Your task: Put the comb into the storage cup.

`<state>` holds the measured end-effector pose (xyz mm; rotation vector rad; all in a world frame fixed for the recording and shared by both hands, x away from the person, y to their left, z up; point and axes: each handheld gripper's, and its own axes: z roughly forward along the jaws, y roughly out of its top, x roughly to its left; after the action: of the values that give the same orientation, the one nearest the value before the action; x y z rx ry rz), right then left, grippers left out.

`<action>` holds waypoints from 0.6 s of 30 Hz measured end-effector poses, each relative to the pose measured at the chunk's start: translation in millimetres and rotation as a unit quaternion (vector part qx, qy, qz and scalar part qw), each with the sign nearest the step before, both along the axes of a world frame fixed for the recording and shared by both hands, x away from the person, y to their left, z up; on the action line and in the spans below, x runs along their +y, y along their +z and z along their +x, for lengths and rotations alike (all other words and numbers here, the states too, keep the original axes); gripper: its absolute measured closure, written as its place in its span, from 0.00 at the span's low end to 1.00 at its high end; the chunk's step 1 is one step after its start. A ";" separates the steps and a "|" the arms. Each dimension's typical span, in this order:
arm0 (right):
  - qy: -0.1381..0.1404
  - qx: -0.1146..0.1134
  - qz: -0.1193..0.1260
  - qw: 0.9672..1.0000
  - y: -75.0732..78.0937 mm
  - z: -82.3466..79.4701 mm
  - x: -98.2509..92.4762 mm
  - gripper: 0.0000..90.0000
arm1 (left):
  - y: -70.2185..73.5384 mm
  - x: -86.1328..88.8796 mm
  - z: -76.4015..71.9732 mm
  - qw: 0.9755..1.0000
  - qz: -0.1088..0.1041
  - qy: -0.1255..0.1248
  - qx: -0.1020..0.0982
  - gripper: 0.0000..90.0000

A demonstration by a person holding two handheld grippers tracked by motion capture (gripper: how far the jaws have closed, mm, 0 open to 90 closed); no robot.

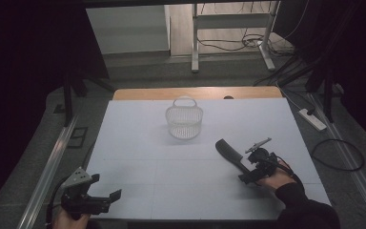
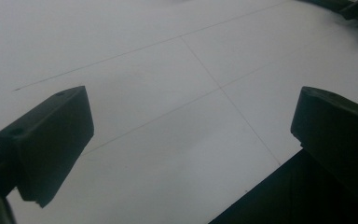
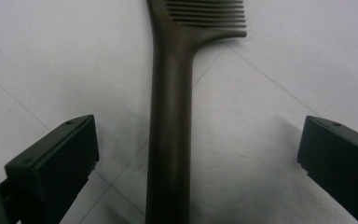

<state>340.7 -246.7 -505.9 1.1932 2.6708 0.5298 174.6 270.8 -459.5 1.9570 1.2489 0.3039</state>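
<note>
At the near left corner of the table [image 1: 124,191], the left gripper [image 1: 116,194] is held low over the white surface; its jaws are spread wide and nothing is held between them. In the left gripper view only bare table is seen between the jaws. Farther in, at the middle of the far half, a small white basket [image 1: 184,121] is standing upright with its handle raised, and nothing can be made out inside it. To the right of it, on the near side, a dark comb [image 1: 230,154] is lying flat on the table, teeth end pointing to the far left. The right gripper [image 1: 244,178] is placed over the handle end; its jaws are wide apart on both sides of the handle [image 3: 170,140] and are not touching it. The comb is judged not yet grasped, so closing, lifting and probably carrying to the basket are all left to do
</note>
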 end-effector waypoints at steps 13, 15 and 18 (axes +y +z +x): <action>-0.006 0.013 -0.031 0.999 -4.1 1.1 6.3 0.00 | -0.1 0.1 0.1 1.000 0.000 0.000 0.001 0.00; -0.005 0.014 -0.032 0.999 -2.7 0.8 6.7 0.05 | -0.1 0.2 0.1 1.000 0.000 0.001 0.001 0.00; 0.000 0.010 -0.027 1.000 3.3 -0.7 5.9 0.26 | -0.1 0.0 0.3 1.000 0.001 0.001 0.001 0.00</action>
<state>340.0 -240.8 -502.7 1.1896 2.6840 0.4443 174.9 270.8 -459.6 1.9580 1.2532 0.3033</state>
